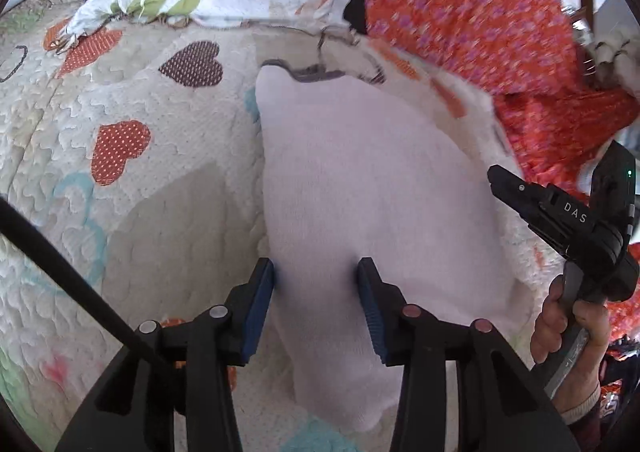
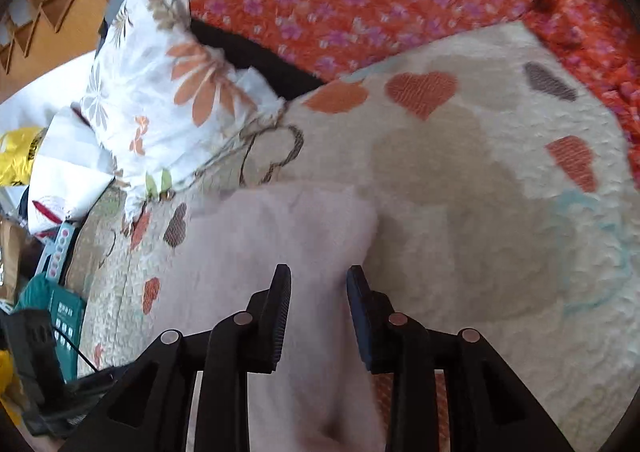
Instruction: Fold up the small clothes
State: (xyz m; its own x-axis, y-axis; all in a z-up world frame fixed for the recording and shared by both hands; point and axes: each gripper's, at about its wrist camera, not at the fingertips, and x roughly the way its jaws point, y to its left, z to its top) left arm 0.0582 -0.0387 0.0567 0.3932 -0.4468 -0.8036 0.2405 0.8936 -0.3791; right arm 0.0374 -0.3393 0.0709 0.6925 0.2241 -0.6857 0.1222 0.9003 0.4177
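A white cloth [image 1: 360, 180] lies flat on the heart quilt [image 1: 152, 100]. The left gripper [image 1: 316, 272] and right gripper [image 2: 319, 278] hang over it, both open, holding nothing.

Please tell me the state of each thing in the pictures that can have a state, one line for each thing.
white cloth: lying flat on the quilt, between the left gripper's fingers.
left gripper: open, not pinching the cloth.
right gripper: open above the cloth.
quilt: spread flat.
floral pillow: lying at the quilt's edge.
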